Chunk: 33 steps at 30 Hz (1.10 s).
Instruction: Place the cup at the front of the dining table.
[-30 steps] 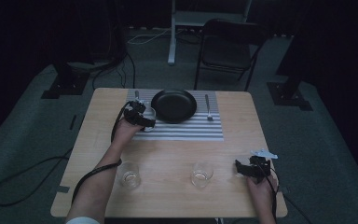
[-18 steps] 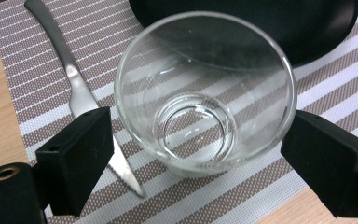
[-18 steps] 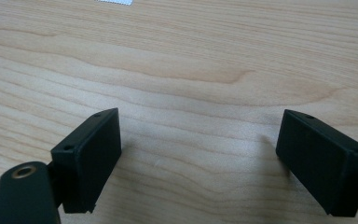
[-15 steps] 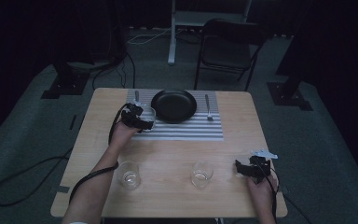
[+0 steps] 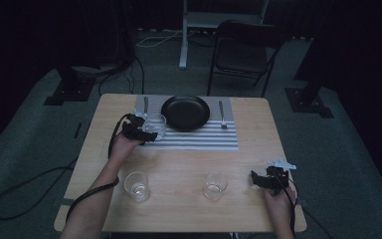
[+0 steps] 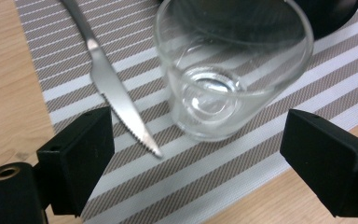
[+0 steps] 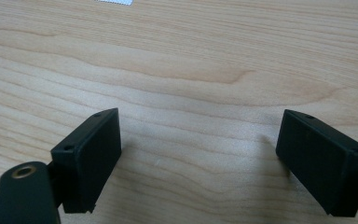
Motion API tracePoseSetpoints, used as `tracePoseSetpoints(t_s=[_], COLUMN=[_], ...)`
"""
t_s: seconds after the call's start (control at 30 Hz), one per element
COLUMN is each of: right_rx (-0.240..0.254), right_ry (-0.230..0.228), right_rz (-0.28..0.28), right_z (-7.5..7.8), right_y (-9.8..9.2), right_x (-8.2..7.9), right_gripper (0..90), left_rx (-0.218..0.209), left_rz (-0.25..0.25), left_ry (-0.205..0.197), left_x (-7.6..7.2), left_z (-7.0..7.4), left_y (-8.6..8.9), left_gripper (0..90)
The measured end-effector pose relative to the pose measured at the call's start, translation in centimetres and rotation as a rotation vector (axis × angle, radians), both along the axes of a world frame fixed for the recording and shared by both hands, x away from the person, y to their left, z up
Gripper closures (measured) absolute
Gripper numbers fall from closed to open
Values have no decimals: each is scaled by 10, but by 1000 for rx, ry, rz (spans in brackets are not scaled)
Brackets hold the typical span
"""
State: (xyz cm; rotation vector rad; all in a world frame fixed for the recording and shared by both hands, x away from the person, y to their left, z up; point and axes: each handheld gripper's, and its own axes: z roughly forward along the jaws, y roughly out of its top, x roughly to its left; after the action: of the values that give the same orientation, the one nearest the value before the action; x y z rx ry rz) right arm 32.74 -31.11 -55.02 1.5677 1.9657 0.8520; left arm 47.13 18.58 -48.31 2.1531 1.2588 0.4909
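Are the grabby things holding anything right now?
No, nothing is held. The left gripper has its jaws open, with a glass standing on the striped mat just ahead. The right gripper is open over bare table.

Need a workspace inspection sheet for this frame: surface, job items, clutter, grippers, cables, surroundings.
Surface: wooden table with a striped placemat at its far side.
Job's things: black plate, knife and fork on the placemat; a glass standing beside the knife; two more glasses near the front edge.
Clutter: nothing seen.
Grippers: left gripper open, jaws either side of the glass, not touching; right gripper open over bare wood.
Cables: left gripper's cable trails onto the floor.
Surroundings: folding chair, dark stands.
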Motion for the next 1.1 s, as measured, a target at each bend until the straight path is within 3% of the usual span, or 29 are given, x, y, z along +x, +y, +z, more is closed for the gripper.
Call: tracePoseSetpoints(t_s=[0.83, 1.1], right_rx=[0, 0], right_ry=[0, 0], right_rz=[0, 0], right_z=[0, 0], right_y=[0, 0], right_x=[0, 0], right_gripper=[135, 135], left_rx=[-25, -42], left_rz=[-13, -2], left_ry=[12, 16], left_x=[-31, -41], left_z=[-8, -14], left_y=[23, 38], left_gripper=[104, 104])
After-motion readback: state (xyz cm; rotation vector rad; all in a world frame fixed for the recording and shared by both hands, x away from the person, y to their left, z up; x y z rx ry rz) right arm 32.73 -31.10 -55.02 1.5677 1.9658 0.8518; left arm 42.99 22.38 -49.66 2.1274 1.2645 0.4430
